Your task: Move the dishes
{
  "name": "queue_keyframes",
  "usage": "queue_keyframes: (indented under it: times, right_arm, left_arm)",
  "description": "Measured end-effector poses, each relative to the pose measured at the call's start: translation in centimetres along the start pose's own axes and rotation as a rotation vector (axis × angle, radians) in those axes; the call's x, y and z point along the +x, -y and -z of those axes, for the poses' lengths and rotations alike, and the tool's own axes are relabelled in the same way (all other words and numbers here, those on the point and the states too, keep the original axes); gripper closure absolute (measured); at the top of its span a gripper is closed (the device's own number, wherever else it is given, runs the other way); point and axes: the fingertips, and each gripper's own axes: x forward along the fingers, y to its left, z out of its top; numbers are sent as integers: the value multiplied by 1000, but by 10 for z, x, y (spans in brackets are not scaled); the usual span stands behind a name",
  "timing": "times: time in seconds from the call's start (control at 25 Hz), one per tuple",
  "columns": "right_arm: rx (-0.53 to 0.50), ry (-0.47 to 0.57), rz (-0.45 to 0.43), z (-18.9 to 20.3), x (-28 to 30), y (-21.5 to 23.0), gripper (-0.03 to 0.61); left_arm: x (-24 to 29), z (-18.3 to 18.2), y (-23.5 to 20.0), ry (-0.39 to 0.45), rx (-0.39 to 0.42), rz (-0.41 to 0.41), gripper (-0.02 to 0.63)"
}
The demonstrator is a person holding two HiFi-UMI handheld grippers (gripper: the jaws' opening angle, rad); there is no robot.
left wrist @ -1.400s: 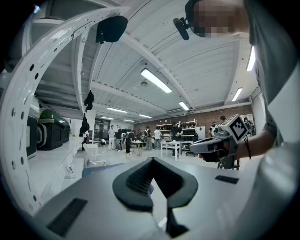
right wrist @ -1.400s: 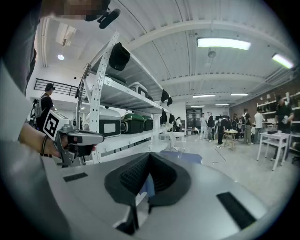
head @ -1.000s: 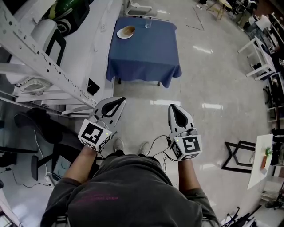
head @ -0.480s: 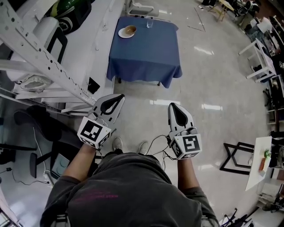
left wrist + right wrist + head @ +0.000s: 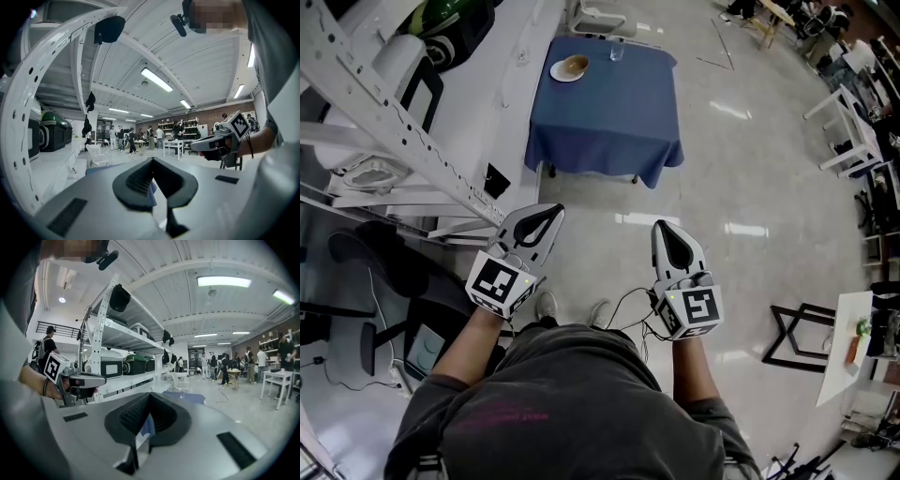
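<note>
— Fingers, condition?
— My left gripper (image 5: pixel 551 214) and right gripper (image 5: pixel 662 229) are both closed, dark ribbed pads pressed flat together with nothing between them.
— Dishes, location?
— Well ahead of my fingertips, on a square table (image 5: pixel 609 117) draped in smooth blue cloth. At its far edge, a round white plate (image 5: pixel 556 73) bears a brownish bowl (image 5: pixel 573 64), with a clear glass (image 5: pixel 617 51) near it.

Bare floor (image 5: pixel 741 169) left open up to the table (image 5: pixel 605 103), rack (image 5: pixel 384 122) crowded close on the left, black stand (image 5: pixel 802 333) set on the right, plate (image 5: pixel 566 67) and glass (image 5: pixel 616 51) placed at the table's far edge
</note>
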Motion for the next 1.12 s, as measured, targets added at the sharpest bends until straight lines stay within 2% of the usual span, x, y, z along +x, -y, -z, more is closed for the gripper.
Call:
queue_keyframes:
  times: [0.72,0.88,1.12]
  right_arm:
    - [3,-4,11,5,-6,1,589]
    - [16,-7,10,6,-4,2,577]
    - [11,6,-1,3,-1,2,518]
  left_arm:
    - [3,2,10,-13,-4,15,615]
    - [5,3,9,-14,-6,18,615]
    - [7,3,8,-15,-7,18,615]
